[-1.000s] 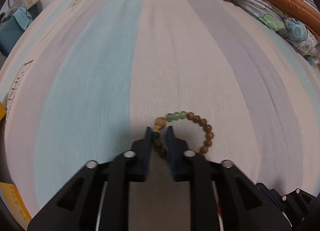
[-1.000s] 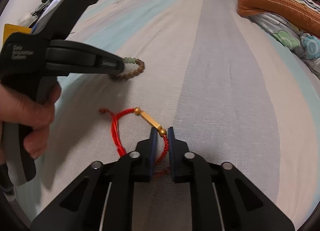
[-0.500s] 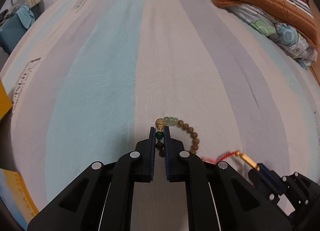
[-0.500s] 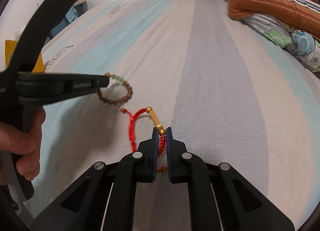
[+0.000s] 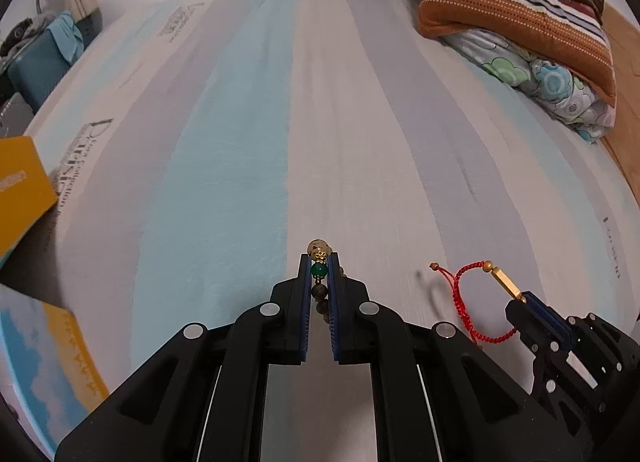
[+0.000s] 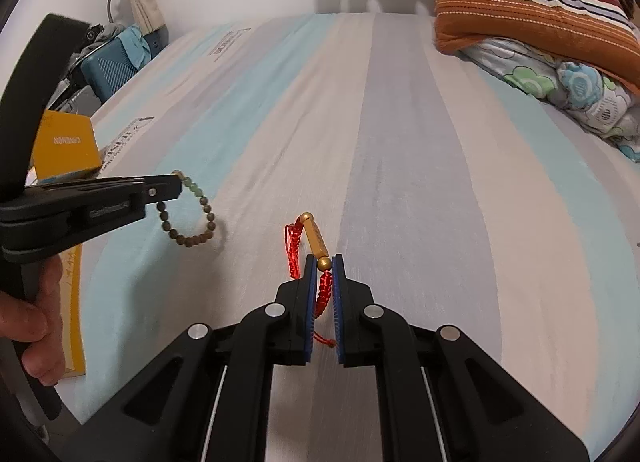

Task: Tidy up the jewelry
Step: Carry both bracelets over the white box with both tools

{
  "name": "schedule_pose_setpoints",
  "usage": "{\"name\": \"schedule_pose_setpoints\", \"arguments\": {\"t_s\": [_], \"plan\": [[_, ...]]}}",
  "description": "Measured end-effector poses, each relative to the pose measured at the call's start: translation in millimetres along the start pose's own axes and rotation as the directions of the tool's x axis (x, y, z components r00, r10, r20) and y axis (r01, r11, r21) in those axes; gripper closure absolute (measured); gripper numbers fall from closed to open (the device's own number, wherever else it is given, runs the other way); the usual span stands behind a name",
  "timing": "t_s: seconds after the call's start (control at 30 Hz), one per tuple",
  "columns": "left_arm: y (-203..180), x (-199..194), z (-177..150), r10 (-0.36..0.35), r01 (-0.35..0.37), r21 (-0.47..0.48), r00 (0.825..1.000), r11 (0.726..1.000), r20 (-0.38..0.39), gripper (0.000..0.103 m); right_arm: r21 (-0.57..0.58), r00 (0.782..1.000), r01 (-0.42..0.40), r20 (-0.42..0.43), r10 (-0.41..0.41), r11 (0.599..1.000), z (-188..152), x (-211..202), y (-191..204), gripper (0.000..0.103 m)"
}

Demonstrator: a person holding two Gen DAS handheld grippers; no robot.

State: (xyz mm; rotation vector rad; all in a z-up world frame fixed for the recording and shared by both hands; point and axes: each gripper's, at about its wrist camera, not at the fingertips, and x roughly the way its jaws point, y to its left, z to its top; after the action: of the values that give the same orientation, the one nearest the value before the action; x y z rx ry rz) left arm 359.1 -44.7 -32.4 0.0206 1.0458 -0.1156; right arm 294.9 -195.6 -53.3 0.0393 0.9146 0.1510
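Note:
My left gripper [image 5: 319, 262] is shut on a beaded bracelet [image 5: 319, 270] of brown and green beads with a gold bead at its top. From the right wrist view the same bracelet [image 6: 192, 221] hangs as a loop from the left gripper [image 6: 176, 185], clear of the striped bedsheet [image 6: 400, 141]. My right gripper [image 6: 320, 264] is shut on a red cord bracelet [image 6: 294, 242] with a gold bar, pinching it just below the bar. In the left wrist view that red bracelet [image 5: 464, 302] dangles from the right gripper [image 5: 524, 298] at lower right.
A yellow box [image 6: 66, 145] and a flat yellow-edged box [image 5: 40, 350] lie at the bed's left edge. Folded striped and floral quilts [image 6: 540, 33] are stacked at the far right. A teal suitcase [image 6: 112, 69] stands beyond the bed. A hand [image 6: 32, 326] grips the left handle.
Both grippers have risen off the sheet, each carrying its bracelet. The bead bracelet now hangs free, and the red one has lifted off the bed and dangles.

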Motion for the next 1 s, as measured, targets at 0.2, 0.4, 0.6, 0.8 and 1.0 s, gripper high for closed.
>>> {"name": "schedule_pose_setpoints", "arguments": {"t_s": [0.2, 0.4, 0.6, 0.8, 1.0], "plan": [[2, -35, -9, 0.000, 0.000, 0.006, 1.000, 1.000, 0.028, 0.096, 0.016, 1.000, 0.010, 0.006, -0.010, 1.000, -2, -24, 4, 0.096], [7, -74, -23, 0.001, -0.001, 0.008, 0.999, 1.000, 0.054, 0.096, 0.022, 1.000, 0.018, 0.018, -0.018, 1.000, -3, -50, 12, 0.096], [14, -103, -40, 0.005, -0.005, 0.002, 0.997, 1.000, 0.073, 0.096, 0.027, 1.000, 0.020, 0.020, -0.020, 0.999, -7, -73, 20, 0.096], [20, -132, -52, 0.006, -0.007, 0.003, 0.996, 1.000, 0.093, 0.096, 0.021, 1.000, 0.012, 0.018, -0.012, 1.000, -12, -95, 32, 0.096], [31, -161, -65, 0.022, -0.021, -0.004, 0.993, 1.000, 0.118, 0.096, 0.012, 1.000, 0.000, 0.016, -0.001, 1.000, -17, -112, 51, 0.096]]}}
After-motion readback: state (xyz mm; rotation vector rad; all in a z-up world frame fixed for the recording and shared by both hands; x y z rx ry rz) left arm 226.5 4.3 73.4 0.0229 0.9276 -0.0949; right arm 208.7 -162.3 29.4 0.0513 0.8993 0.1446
